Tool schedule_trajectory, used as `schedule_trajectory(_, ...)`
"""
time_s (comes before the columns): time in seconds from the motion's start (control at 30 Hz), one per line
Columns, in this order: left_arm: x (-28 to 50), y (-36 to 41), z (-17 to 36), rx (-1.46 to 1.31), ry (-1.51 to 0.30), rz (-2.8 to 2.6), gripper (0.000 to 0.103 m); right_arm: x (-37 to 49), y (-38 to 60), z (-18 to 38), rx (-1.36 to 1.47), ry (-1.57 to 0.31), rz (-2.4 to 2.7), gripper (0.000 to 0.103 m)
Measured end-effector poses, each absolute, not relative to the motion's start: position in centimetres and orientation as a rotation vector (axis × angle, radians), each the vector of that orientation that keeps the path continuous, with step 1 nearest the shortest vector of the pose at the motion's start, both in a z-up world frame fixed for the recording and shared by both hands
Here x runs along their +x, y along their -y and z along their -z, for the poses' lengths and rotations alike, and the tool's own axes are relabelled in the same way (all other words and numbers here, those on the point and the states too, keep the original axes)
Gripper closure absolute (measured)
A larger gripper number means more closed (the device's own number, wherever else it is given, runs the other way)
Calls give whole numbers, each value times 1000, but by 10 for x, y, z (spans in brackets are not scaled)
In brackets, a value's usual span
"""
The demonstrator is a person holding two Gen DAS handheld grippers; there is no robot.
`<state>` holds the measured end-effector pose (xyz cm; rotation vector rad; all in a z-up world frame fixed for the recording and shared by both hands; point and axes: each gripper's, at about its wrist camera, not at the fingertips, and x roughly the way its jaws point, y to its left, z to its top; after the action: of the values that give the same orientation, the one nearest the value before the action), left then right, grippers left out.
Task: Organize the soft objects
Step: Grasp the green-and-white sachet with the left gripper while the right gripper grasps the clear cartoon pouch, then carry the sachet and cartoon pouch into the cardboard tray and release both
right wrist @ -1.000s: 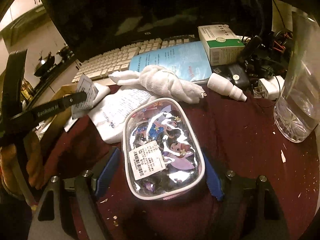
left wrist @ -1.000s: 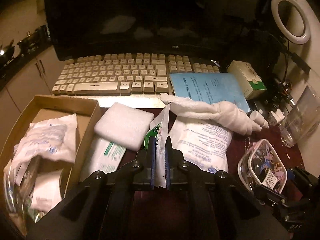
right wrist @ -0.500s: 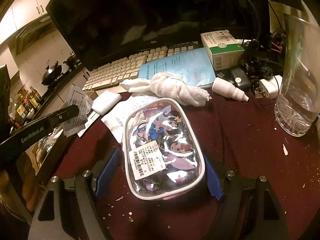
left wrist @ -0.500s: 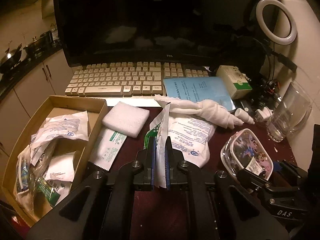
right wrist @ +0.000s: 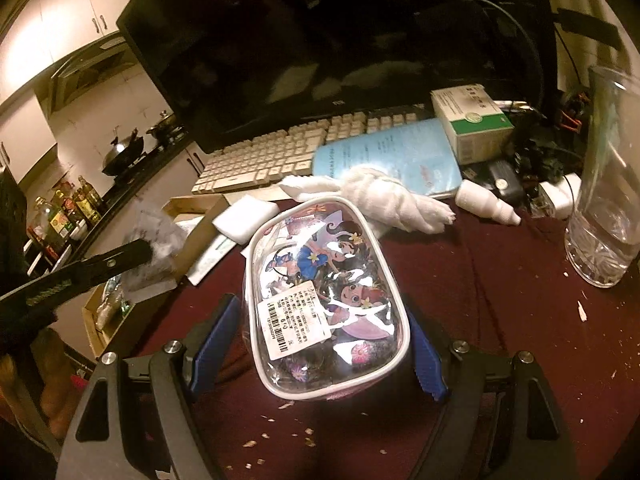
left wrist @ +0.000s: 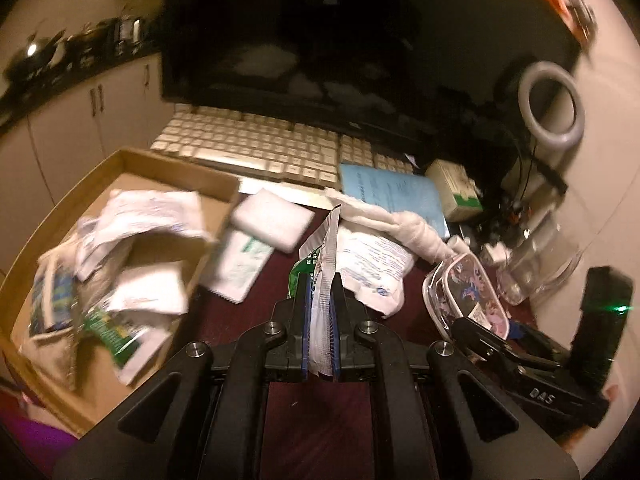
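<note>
My left gripper (left wrist: 320, 288) is shut on a thin white and green packet (left wrist: 324, 256) and holds it above the dark red table, right of the cardboard box (left wrist: 72, 200) that holds several soft packets. My right gripper (right wrist: 320, 320) is closed around a clear cartoon pouch (right wrist: 324, 304) and holds it above the table; the pouch also shows in the left wrist view (left wrist: 466, 292). A twisted white towel (right wrist: 384, 196), a white foam pad (left wrist: 272, 220) and flat white packets (left wrist: 372, 264) lie on the table.
A keyboard (left wrist: 256, 148) and a dark monitor (left wrist: 340, 40) stand behind. A blue booklet (right wrist: 392, 156), a green and white carton (right wrist: 472, 120), a white bottle (right wrist: 488, 204), cables and a glass vase (right wrist: 608, 200) crowd the right side. A ring light (left wrist: 552, 104) stands at the far right.
My left gripper has risen and swung left with the packet, so the box is nearer. My right gripper has lifted the pouch higher above the table.
</note>
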<state>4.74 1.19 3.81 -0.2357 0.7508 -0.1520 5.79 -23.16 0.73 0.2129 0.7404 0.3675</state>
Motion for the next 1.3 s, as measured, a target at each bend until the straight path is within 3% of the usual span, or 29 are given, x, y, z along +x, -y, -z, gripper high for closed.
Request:
schedule_trajectory(0.8, 4, -159, -73, -374, -626, -123, 96, 90, 108, -26, 190, -784, -668, 24)
schedule_trajectory(1.1, 73, -199, -53, -318, -645, -172, 96, 149, 16, -35, 160, -879, -731, 24)
schedule_trajectory(1.3, 119, -202, -38, -249, -720, -211, 96, 180, -19, -11, 115, -956, -683, 24)
